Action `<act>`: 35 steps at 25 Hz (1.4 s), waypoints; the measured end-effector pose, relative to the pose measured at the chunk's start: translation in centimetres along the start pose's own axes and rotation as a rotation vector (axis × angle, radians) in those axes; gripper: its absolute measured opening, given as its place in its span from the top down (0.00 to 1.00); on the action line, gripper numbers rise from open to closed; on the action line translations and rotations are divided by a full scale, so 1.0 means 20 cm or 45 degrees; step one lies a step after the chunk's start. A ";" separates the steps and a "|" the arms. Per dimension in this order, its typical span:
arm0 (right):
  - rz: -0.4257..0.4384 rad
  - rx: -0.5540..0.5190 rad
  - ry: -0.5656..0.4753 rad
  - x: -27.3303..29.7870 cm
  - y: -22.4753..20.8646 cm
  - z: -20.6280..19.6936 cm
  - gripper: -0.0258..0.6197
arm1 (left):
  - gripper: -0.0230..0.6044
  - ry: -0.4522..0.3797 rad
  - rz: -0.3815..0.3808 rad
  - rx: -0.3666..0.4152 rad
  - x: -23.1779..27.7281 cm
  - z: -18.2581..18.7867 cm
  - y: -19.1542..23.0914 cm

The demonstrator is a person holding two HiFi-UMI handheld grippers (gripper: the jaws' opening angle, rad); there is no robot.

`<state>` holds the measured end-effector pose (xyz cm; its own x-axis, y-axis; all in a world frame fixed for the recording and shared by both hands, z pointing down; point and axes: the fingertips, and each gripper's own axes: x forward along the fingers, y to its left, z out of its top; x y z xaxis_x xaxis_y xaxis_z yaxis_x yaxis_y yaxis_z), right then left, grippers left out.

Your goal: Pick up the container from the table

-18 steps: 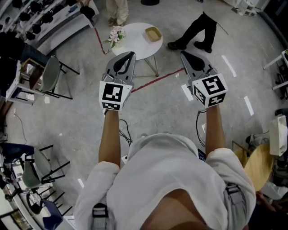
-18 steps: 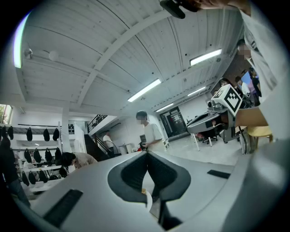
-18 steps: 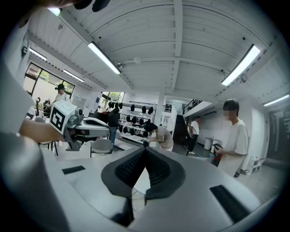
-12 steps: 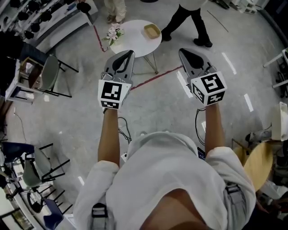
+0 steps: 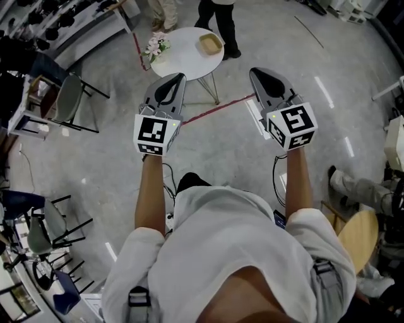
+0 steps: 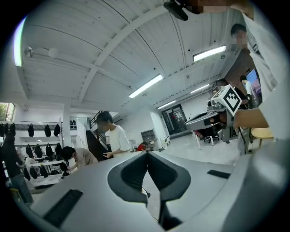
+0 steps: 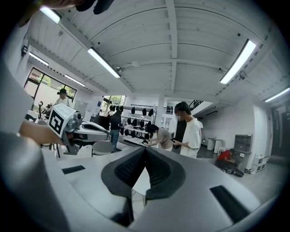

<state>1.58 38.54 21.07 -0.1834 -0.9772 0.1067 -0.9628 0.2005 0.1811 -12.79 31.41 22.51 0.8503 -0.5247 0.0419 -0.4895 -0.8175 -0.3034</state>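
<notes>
The container (image 5: 211, 43), a shallow tan tray, lies on the right part of a small round white table (image 5: 183, 57) far ahead on the floor, beside a bunch of pink flowers (image 5: 156, 46). My left gripper (image 5: 178, 77) (image 6: 146, 153) is held out level and shut, with nothing between its jaws. My right gripper (image 5: 254, 71) (image 7: 145, 149) is also shut and empty, level beside it. Both are well short of the table and apart from the container. Each gripper view shows the other gripper's marker cube (image 6: 230, 99) (image 7: 60, 120).
A person in dark trousers (image 5: 219, 19) stands at the table's far right side. A red line (image 5: 218, 108) crosses the floor before the table. Chairs (image 5: 71, 104) stand left, a wooden stool (image 5: 357, 231) right, with someone's leg (image 5: 353, 187) near it.
The person in dark trousers has walked left, up to the table. A leg has come into view at the right. My grippers have stayed shut and nearly still.
</notes>
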 end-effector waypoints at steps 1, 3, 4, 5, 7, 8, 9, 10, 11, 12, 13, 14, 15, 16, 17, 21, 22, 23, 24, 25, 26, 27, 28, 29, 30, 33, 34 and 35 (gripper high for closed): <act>0.004 -0.003 0.001 -0.01 -0.02 -0.01 0.94 | 0.94 0.008 0.002 -0.007 0.01 -0.01 -0.02; 0.009 -0.008 0.005 0.00 -0.08 -0.06 0.94 | 0.94 0.028 0.008 -0.029 0.05 -0.05 -0.04; 0.011 -0.008 0.007 0.01 -0.10 -0.08 0.94 | 0.94 0.034 0.011 -0.042 0.07 -0.07 -0.04; 0.012 -0.010 0.008 0.02 -0.13 -0.10 0.94 | 0.94 0.036 0.015 -0.053 0.09 -0.09 -0.03; 0.007 -0.015 0.001 0.08 -0.19 -0.14 0.94 | 0.94 0.033 0.030 -0.062 0.15 -0.13 0.02; -0.001 -0.012 -0.003 0.12 -0.22 -0.16 0.94 | 0.94 0.031 0.038 -0.064 0.19 -0.14 0.05; -0.008 -0.004 -0.004 0.17 -0.25 -0.18 0.94 | 0.94 0.029 0.043 -0.067 0.23 -0.17 0.09; -0.016 0.007 -0.001 0.23 -0.27 -0.19 0.94 | 0.94 0.029 0.043 -0.072 0.27 -0.20 0.13; -0.024 0.016 0.007 0.29 -0.30 -0.21 0.94 | 0.94 0.028 0.040 -0.077 0.32 -0.22 0.16; -0.030 0.018 0.020 0.35 -0.32 -0.23 0.94 | 0.94 0.026 0.035 -0.080 0.37 -0.25 0.20; -0.036 0.011 0.035 0.42 -0.35 -0.24 0.94 | 0.94 0.023 0.031 -0.083 0.42 -0.28 0.25; -0.040 -0.002 0.049 0.50 -0.38 -0.25 0.94 | 0.94 0.019 0.029 -0.087 0.48 -0.31 0.31; -0.044 -0.015 0.060 0.58 -0.40 -0.25 0.94 | 0.94 0.016 0.029 -0.094 0.54 -0.34 0.37; -0.046 -0.021 0.066 0.67 -0.43 -0.25 0.94 | 0.94 0.015 0.030 -0.104 0.60 -0.37 0.45; -0.046 -0.015 0.069 0.76 -0.46 -0.24 0.94 | 0.94 0.014 0.031 -0.113 0.66 -0.39 0.52; -0.010 0.043 0.065 1.14 -0.57 -0.18 0.94 | 0.94 0.010 0.023 -0.105 0.90 -0.44 0.83; -0.007 0.046 0.064 1.23 -0.60 -0.16 0.94 | 0.94 0.011 0.023 -0.098 0.96 -0.45 0.91; -0.008 0.045 0.063 1.32 -0.62 -0.14 0.94 | 0.94 0.013 0.025 -0.093 1.02 -0.46 0.99; -0.011 0.044 0.063 1.41 -0.64 -0.13 0.94 | 0.94 0.017 0.028 -0.090 1.07 -0.47 1.07; -0.015 0.045 0.064 1.49 -0.66 -0.12 0.94 | 0.94 0.021 0.030 -0.090 1.11 -0.49 1.14; -0.017 0.045 0.068 1.57 -0.68 -0.11 0.94 | 0.94 0.024 0.031 -0.093 1.15 -0.51 1.21; -0.018 0.044 0.073 1.64 -0.70 -0.11 0.94 | 0.94 0.027 0.031 -0.098 1.20 -0.53 1.27; -0.018 0.040 0.079 1.71 -0.71 -0.10 0.94 | 0.94 0.030 0.032 -0.104 1.23 -0.55 1.32; -0.020 0.033 0.085 1.78 -0.73 -0.10 0.94 | 0.94 0.033 0.034 -0.111 1.27 -0.57 1.38; -0.021 0.026 0.091 1.84 -0.74 -0.10 0.94 | 0.94 0.038 0.036 -0.118 1.30 -0.59 1.43; -0.022 0.003 0.118 1.96 -0.76 -0.13 0.94 | 0.94 0.053 0.039 -0.137 1.37 -0.67 1.51; -0.019 -0.001 0.130 1.99 -0.78 -0.14 0.94 | 0.94 0.060 0.044 -0.140 1.39 -0.70 1.54; -0.011 -0.002 0.145 2.03 -0.79 -0.16 0.94 | 0.94 0.070 0.053 -0.145 1.42 -0.72 1.56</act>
<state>10.05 -4.02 25.73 -0.1509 -0.9648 0.2156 -0.9640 0.1919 0.1843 -6.74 -12.45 27.97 0.8184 -0.5684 0.0845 -0.5456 -0.8147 -0.1963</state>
